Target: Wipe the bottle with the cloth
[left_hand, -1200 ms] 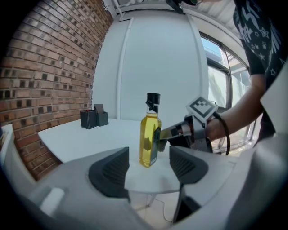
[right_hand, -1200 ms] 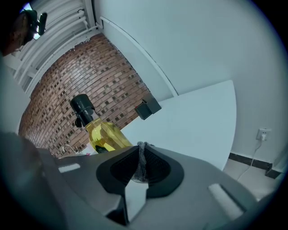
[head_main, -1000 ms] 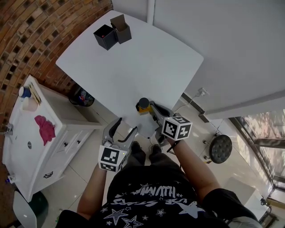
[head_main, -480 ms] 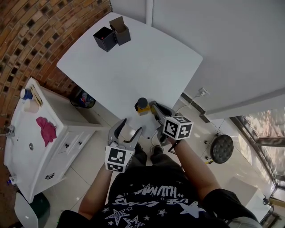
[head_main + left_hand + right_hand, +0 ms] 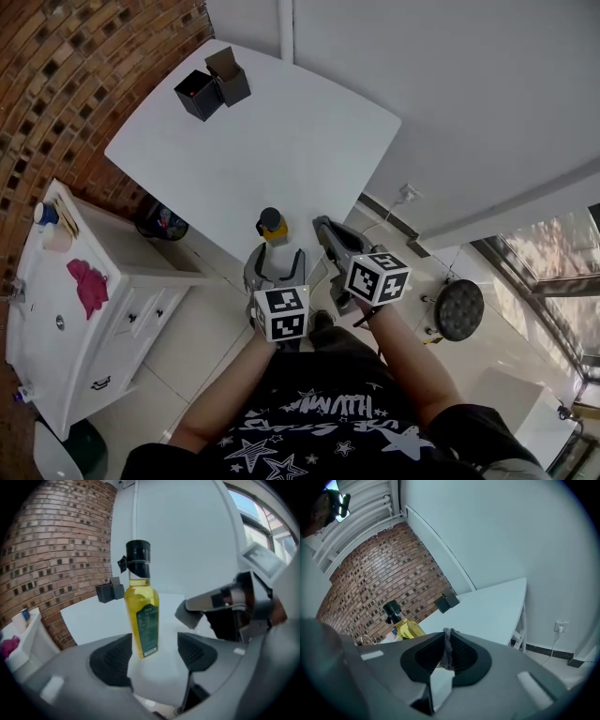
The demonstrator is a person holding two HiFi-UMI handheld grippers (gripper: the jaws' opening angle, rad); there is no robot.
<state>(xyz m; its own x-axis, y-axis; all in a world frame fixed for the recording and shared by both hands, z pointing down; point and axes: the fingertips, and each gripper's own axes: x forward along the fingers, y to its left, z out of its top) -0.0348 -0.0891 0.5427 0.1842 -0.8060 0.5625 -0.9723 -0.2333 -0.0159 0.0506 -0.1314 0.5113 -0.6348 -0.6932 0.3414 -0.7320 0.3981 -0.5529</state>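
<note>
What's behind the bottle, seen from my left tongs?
Two dark boxes at the table's far corner, well apart from the bottle. In the left gripper view the bottle may cover part of them.

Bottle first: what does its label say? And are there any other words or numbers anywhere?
Bottle label: dark green with pale print, too blurred to read.
Black shirt: white lettering among stars, upside down, too unclear to quote.
Marker cubes: black-and-white patterns, no words.

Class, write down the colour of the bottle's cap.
Black. The bottle's cap shows best in the left gripper view.
</note>
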